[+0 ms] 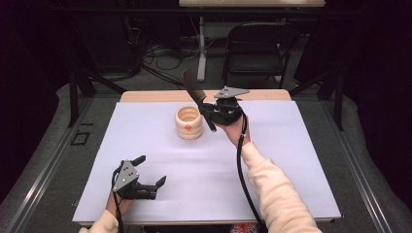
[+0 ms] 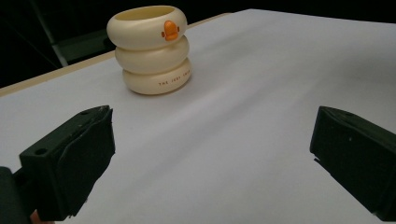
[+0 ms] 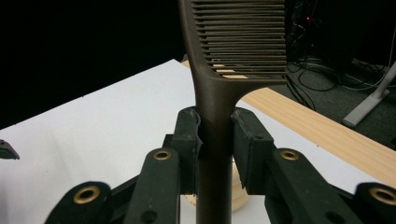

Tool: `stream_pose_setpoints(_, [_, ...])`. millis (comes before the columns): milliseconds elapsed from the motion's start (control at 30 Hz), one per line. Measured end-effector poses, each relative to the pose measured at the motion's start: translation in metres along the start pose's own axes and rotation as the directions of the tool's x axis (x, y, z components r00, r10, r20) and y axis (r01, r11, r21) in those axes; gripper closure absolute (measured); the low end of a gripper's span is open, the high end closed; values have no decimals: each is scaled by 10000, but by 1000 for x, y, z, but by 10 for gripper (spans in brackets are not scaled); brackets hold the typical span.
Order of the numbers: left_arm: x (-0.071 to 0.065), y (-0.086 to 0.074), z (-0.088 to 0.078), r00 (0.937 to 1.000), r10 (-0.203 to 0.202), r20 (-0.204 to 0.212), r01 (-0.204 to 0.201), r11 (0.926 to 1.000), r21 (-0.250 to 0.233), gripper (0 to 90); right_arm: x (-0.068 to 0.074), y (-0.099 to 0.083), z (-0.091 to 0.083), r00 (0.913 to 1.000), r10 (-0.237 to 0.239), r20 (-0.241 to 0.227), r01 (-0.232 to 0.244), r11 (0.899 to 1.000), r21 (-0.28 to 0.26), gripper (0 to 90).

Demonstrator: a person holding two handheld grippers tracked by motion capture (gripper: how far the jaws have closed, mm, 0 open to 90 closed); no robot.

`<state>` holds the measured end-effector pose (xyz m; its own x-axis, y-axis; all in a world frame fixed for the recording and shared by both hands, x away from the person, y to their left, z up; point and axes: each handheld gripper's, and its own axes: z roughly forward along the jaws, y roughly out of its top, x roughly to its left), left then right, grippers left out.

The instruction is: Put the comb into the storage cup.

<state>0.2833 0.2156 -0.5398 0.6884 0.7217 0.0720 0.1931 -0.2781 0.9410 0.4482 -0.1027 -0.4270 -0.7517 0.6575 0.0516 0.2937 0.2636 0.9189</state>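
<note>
A dark brown comb (image 1: 194,91) is clamped by its handle in my right gripper (image 1: 210,110), which is shut on it. The comb's toothed head points up and away, above and just right of a cream ringed holder (image 1: 188,123) bearing a small orange duck mark. In the right gripper view the comb (image 3: 238,42) rises between the pads of the gripper (image 3: 215,126), with a bit of the holder (image 3: 239,198) below. My left gripper (image 1: 150,170) rests at the front left, open and holding nothing. In its own view the gripper (image 2: 210,154) faces the holder (image 2: 150,49) farther off.
A white sheet (image 1: 291,145) covers the table, with a wooden edge (image 1: 262,94) along the far side. Beyond the table stand a black folding chair (image 1: 257,46) and a desk leg (image 1: 201,48), with cables on the floor.
</note>
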Motion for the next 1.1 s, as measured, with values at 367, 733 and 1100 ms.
stream_pose_setpoints(367, [0, 0, 0, 10000, 30, 16, -30, 10000, 25, 2, 3, 7, 7, 10000, -54, 47, 55, 9997, -258, 723])
stream_pose_setpoints(733, [0, 0, 0, 10000, 33, 18, -34, 10000, 27, 2, 6, 15, 13, 9999, -128, 25, 129, 9981, -603, 723])
stream_pose_setpoints(1100, [0, 0, 0, 10000, 24, 50, -24, 10000, 36, 2, 11, 25, 23, 9995, -313, -39, 310, 9969, -721, 723])
